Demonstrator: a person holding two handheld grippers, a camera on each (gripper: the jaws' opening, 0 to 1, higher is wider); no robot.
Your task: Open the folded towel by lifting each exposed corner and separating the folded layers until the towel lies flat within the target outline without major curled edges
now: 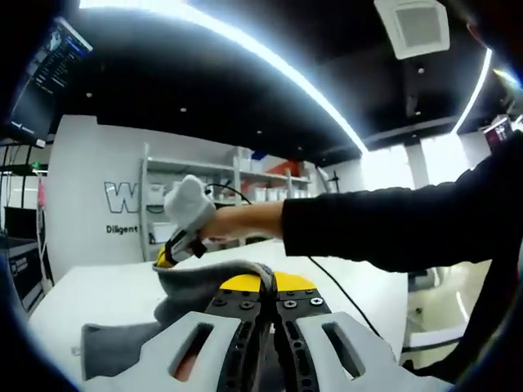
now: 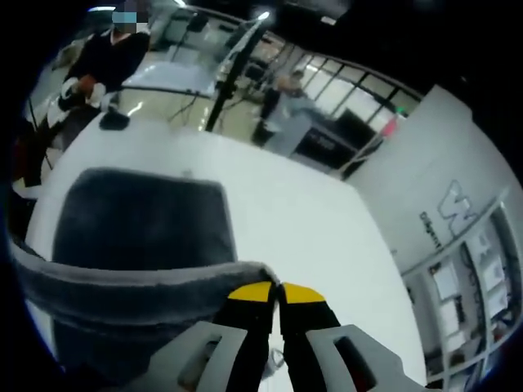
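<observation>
Pinching the grey towel (image 2: 139, 220), both grippers (image 1: 272, 283) (image 2: 279, 287) lift corners.

The left gripper view looks low and nearly level across the white table top (image 1: 98, 286), close behind its own grey jaws with yellow tips (image 1: 268, 282), toward a white wall with shelves (image 1: 204, 175) and a dark ceiling; the right gripper view looks steeply down along its own yellow-tipped jaws (image 2: 278, 292) from close above the same table (image 2: 310, 220), facing a far person in black (image 2: 106, 57). Both views share the folded grey cloth towel (image 1: 196, 286) (image 2: 139, 220), the table and the lettered wall.
</observation>
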